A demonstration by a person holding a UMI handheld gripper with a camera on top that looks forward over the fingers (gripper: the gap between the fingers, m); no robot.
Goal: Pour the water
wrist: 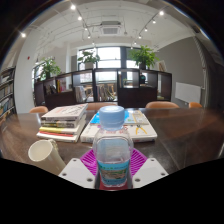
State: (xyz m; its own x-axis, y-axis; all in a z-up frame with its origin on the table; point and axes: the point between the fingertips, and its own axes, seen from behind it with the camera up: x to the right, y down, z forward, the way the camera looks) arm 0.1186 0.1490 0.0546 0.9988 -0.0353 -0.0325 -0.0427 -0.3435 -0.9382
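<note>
A clear plastic water bottle [112, 150] with a blue cap and a blue label stands upright between my fingers. My gripper [112, 170] is shut on the bottle, with a magenta pad [89, 160] pressed against each side of it. The bottle is held above a brown wooden table [170, 135]. A white cup [43, 153] stands on the table to the left of the fingers, its mouth open upward.
A stack of books [62, 120] lies on the table beyond the cup. An open magazine [138, 125] lies behind the bottle. Chairs, a low divider with potted plants [145, 58] and windows stand beyond the table.
</note>
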